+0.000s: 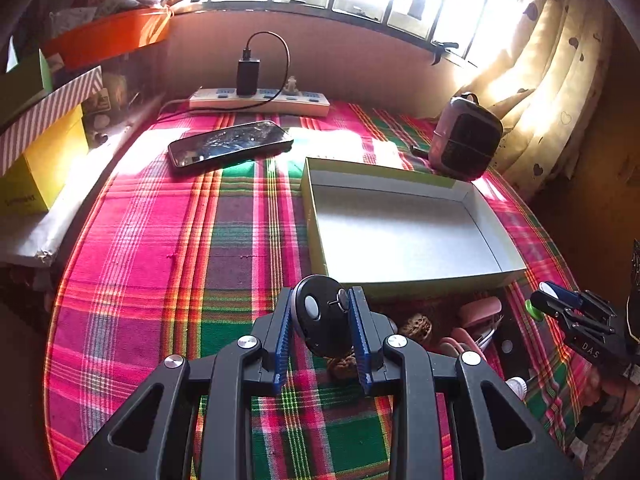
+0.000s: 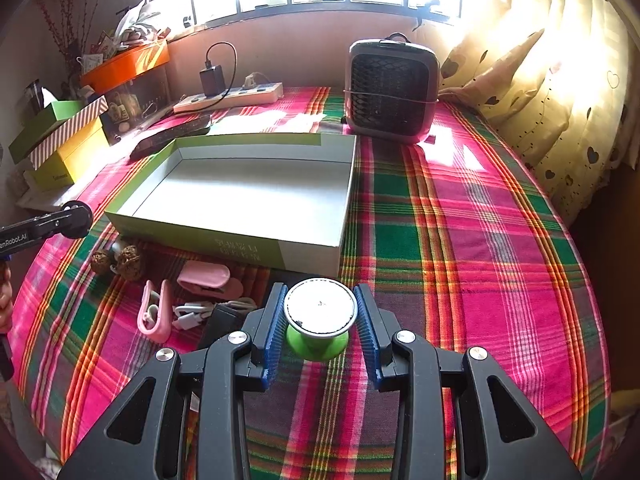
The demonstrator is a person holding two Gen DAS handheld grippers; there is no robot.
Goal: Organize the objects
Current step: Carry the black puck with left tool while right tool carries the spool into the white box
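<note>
Left gripper (image 1: 322,330) pinching round black disc with white button (image 1: 320,314), held above plaid cloth (image 1: 160,240) just beside shallow open green-and-white cardboard box (image 1: 400,236); right gripper (image 2: 320,330) clamped on green spool with silver round top (image 2: 319,320), near box front wall

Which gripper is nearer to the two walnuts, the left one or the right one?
Left. The left gripper holds a black disc directly above the walnuts; the right gripper is farther off, beyond the pink clips.
</note>
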